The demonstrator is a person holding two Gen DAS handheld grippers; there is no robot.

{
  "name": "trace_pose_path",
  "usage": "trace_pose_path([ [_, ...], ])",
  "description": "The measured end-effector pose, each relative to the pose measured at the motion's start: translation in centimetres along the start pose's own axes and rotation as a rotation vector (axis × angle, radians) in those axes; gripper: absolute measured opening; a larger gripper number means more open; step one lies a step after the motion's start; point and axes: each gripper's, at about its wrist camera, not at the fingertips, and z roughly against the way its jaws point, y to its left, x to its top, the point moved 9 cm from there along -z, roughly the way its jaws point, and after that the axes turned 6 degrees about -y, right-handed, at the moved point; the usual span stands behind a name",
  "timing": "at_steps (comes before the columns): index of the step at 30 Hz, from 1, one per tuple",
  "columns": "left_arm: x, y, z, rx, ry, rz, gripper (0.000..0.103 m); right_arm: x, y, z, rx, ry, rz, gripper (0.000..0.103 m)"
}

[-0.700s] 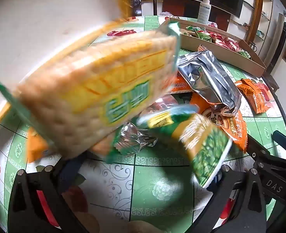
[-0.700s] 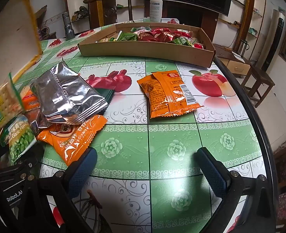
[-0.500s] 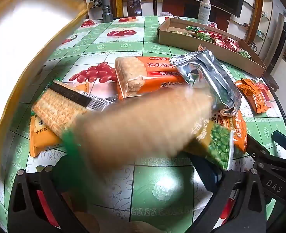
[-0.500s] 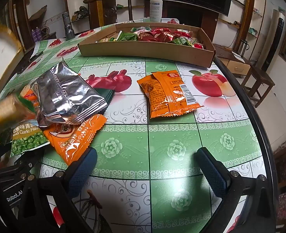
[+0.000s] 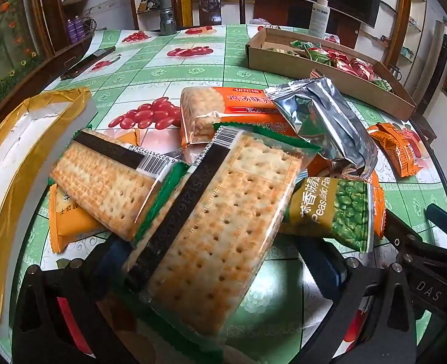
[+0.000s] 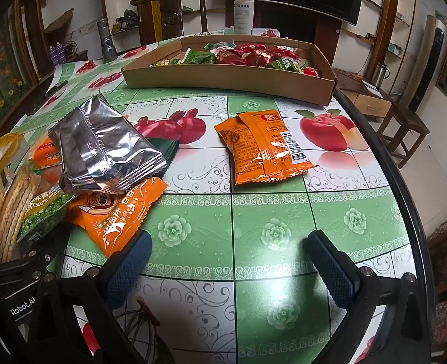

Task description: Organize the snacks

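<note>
A pile of snacks lies on the green patterned table. A cracker pack with green ends (image 5: 217,227) lies across my left gripper (image 5: 220,267), whose fingers stand wide apart under it. Behind it lie a second cracker pack (image 5: 105,185), an orange cracker pack (image 5: 223,109), a silver foil bag (image 5: 323,127) (image 6: 105,148) and a green peas packet (image 5: 335,209) (image 6: 44,212). My right gripper (image 6: 229,261) is open and empty above the table. An orange packet (image 6: 262,145) lies ahead of it. A cardboard tray (image 6: 223,79) with several snacks stands at the far side.
A white box flap with yellow tape (image 5: 14,163) is at the left. An orange noodle-style packet (image 6: 117,212) lies near my right gripper's left finger. A white spray bottle (image 6: 244,9), a flashlight (image 6: 105,42) and a wooden chair stand beyond the table. The table's edge curves on the right.
The cracker pack with green ends fell out of the air and now lies still over my left gripper's fingers. The white box moved away to the left. My right gripper has not moved.
</note>
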Motion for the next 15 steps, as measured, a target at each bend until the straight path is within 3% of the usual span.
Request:
trace_pose_path([
  [15,0.11,-0.06,-0.18,-0.003,0.002,0.001,0.103,0.01,-0.02,-0.01,0.0,0.0,0.0,0.103],
])
